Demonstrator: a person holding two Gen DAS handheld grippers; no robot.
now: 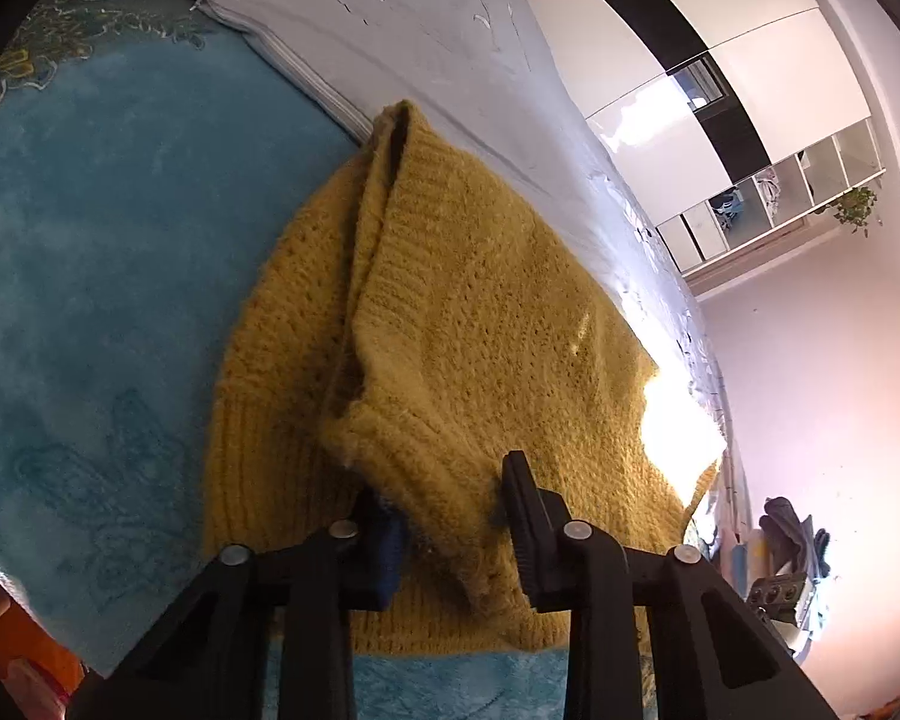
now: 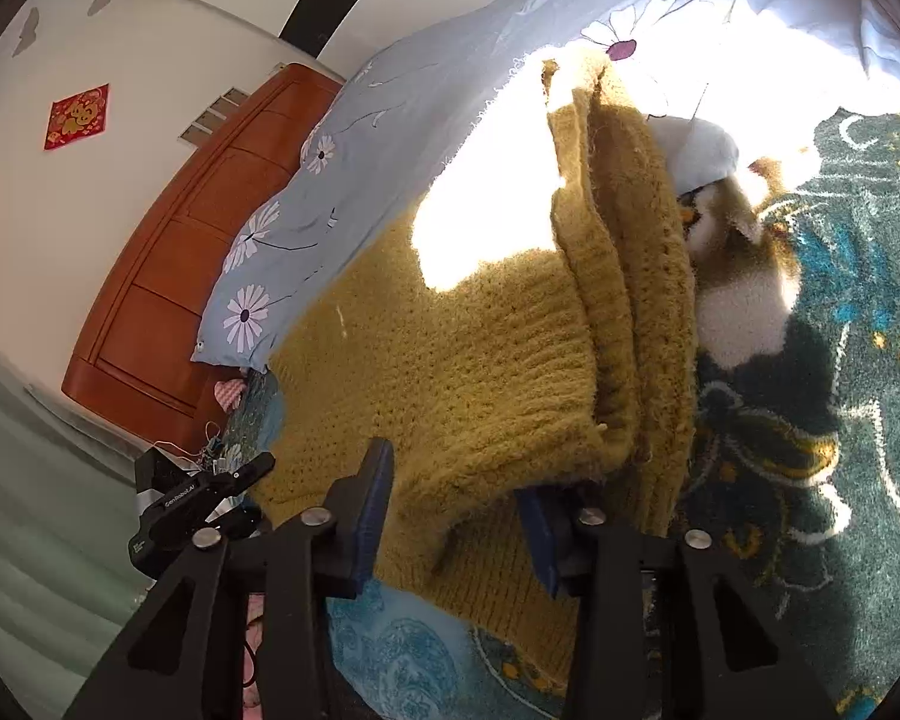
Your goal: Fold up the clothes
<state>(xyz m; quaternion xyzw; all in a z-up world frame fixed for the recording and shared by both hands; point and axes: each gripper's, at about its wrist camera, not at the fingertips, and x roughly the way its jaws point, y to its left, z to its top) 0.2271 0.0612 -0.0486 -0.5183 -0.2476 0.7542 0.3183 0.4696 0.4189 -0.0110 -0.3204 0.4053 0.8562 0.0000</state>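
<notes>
Only the left wrist view shows the white shelving unit (image 1: 774,198); only the right shows the wooden headboard (image 2: 192,276). Spread on the blue blanket (image 1: 102,276), the mustard knit sweater (image 1: 462,324) has a folded layer lying between the parted fingers of both the left gripper (image 1: 450,504) and right gripper (image 2: 456,486).

white lettering "genrobot.ai" runs along the left gripper (image 2: 201,501); other print is unreadable.

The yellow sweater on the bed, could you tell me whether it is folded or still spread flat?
Partly folded: the yellow sweater has one side doubled over the rest, leaving stacked knit edges.
</notes>
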